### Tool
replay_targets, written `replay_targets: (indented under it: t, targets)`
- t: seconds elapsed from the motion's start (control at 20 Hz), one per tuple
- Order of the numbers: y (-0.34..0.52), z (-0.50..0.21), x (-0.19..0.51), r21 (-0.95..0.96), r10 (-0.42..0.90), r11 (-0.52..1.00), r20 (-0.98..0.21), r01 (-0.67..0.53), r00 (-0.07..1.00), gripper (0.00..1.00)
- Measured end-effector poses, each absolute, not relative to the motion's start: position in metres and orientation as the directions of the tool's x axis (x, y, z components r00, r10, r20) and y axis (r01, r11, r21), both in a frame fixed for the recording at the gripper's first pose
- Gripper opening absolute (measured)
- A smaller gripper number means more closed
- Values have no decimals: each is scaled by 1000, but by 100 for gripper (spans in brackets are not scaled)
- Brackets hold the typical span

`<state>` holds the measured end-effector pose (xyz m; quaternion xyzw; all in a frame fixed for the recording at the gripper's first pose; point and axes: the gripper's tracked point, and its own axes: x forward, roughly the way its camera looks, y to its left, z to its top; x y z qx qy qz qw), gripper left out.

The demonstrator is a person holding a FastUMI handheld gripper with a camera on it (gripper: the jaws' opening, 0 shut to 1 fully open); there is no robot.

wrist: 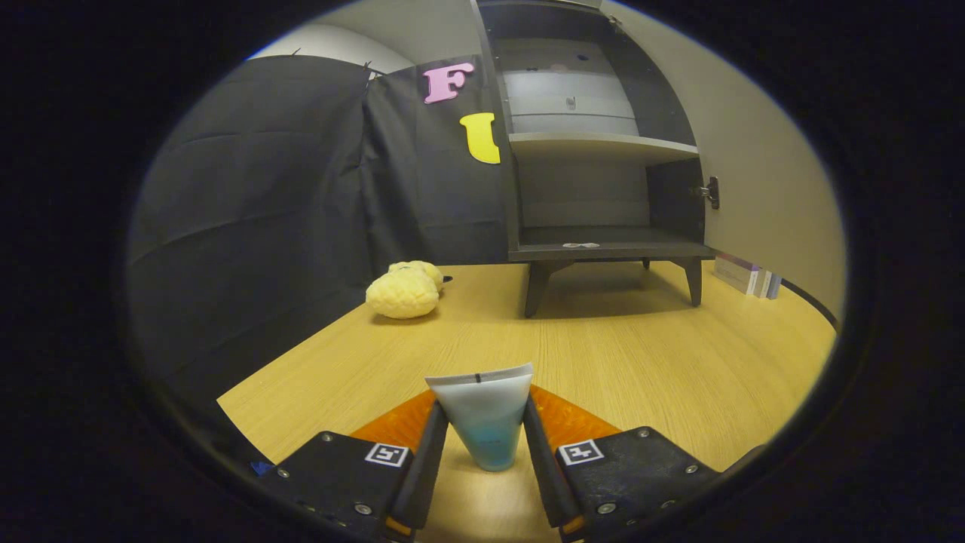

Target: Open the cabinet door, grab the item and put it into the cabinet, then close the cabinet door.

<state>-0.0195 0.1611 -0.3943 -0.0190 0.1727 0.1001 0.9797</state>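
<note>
Tool: your tool [482,445] grips one tube [485,426].
Far counter [641,354]: one open cabinet [595,143], two yellow sponges [403,292] left.

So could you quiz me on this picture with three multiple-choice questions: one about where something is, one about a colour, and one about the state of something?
1. Where is the tube?
A. On the cabinet's upper shelf
B. Between the gripper's two fingers
C. Beside the books

2. What colour is the lumpy soft item on the wooden table?
A. Pale yellow
B. Red
C. Dark green

3. What state is the cabinet door in?
A. Shut
B. Taken off and lying on the table
C. Swung open

Answers:
1 B: both fingers press on the tube's sides, crimped end pointing ahead.
2 A: it lies pale yellow by the black cloth, left of the cabinet.
3 C: the shelves inside are on show and the door stands out to the right on its hinge.
</note>
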Motion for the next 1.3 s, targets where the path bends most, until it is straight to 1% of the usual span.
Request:
replay_targets:
  t: [0.2,0.4,0.6,0.75,0.95,1.15,1.3]
  targets:
    - [158,-370,-20,16,191,980,-338,-197,922,57]
    - [145,-317,-8,13,185,982,-310,-191,933,57]
    - [126,-260,17,-41,167,982,-270,-185,948,56]
    - [111,-208,54,-97,144,981,-211,-167,967,56]
    - [85,-131,114,-120,88,987,-131,-104,987,56]
    - [67,-48,162,-134,79,988,-30,-82,996,56]
    - [62,-14,198,-132,79,988,-11,-79,997,56]
